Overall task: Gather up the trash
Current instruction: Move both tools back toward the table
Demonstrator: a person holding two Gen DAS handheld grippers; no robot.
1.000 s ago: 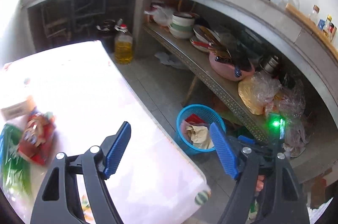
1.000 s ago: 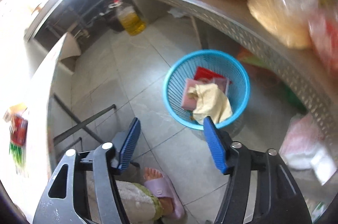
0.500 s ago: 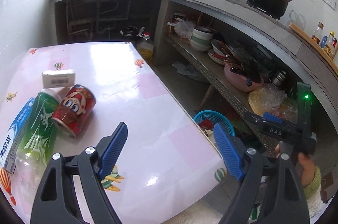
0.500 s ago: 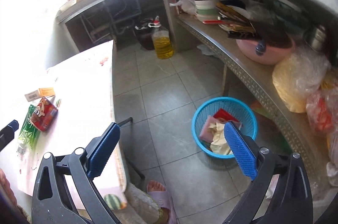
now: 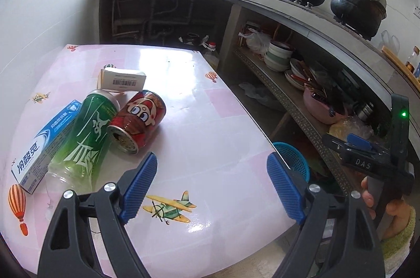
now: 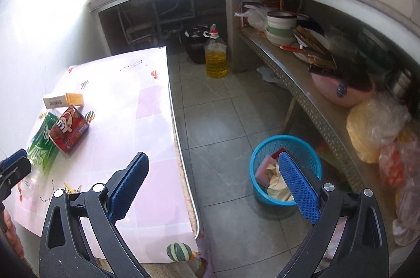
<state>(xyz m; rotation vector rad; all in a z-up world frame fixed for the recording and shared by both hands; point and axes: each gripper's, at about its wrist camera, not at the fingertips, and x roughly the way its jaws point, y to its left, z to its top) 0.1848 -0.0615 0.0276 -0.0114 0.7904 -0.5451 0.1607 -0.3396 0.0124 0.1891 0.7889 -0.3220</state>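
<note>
On the pink table (image 5: 199, 126) lie a red cartoon can (image 5: 137, 122) on its side, a green plastic bottle (image 5: 89, 136), a blue toothpaste box (image 5: 44, 144) and a small white barcode box (image 5: 122, 79). My left gripper (image 5: 212, 188) is open and empty above the table, to the right of the can. My right gripper (image 6: 212, 188) is open and empty over the table's right edge. The can (image 6: 68, 133), the bottle (image 6: 43, 144) and the small box (image 6: 63, 99) also show in the right wrist view. A blue trash basket (image 6: 309, 154) with paper and red scraps stands on the floor; its rim shows in the left wrist view (image 5: 295, 157).
A metal shelf (image 6: 302, 91) on the right holds bowls, a pink basin and plastic bags. An oil bottle (image 6: 216, 55) stands on the tiled floor. A counter with a black pot (image 5: 357, 5) runs above. The right gripper's body (image 5: 372, 160) shows at the left view's right edge.
Both grippers have swung away from the blue basket toward the table. The can, bottle and boxes have come into close view of the left gripper. Both stay open.
</note>
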